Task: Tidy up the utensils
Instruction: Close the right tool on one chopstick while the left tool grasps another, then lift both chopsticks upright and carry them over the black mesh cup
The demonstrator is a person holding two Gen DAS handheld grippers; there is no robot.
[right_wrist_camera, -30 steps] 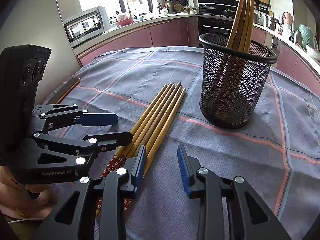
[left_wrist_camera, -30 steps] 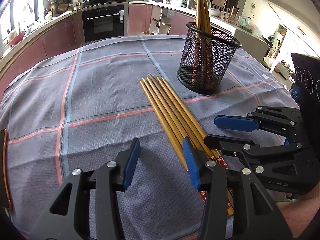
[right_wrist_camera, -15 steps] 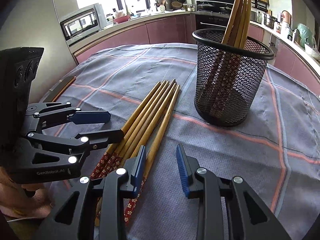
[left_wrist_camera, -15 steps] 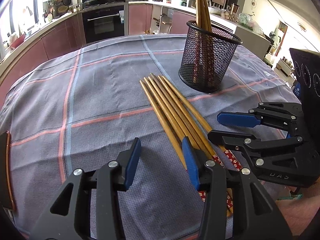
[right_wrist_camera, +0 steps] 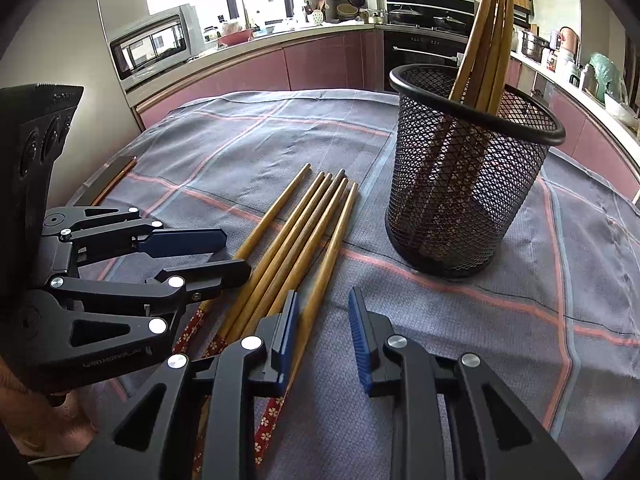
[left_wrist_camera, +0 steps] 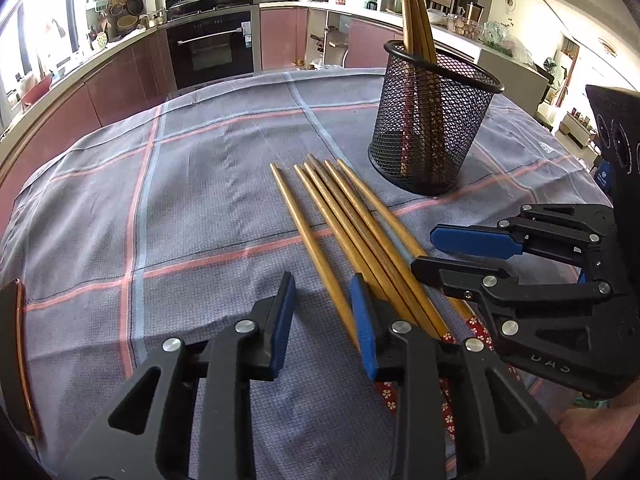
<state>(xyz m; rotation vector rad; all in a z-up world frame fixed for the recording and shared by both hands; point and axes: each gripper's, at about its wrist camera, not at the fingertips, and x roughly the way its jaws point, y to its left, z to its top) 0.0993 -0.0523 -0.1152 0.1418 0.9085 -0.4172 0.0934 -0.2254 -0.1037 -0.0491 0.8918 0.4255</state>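
Six wooden chopsticks (left_wrist_camera: 352, 232) lie side by side on a grey checked cloth (left_wrist_camera: 192, 184) over the bench, tips pointing far, w/ a black mesh holder (left_wrist_camera: 430, 128) far right holding more chopsticks upright. Left tool (left_wrist_camera: 324, 316) and right tool (right_wrist_camera: 322, 320) sit low at the near ends, approx. either side of the bundle. Both tools' jaws have just been closing but are still released, pads apart, nothing pinched.
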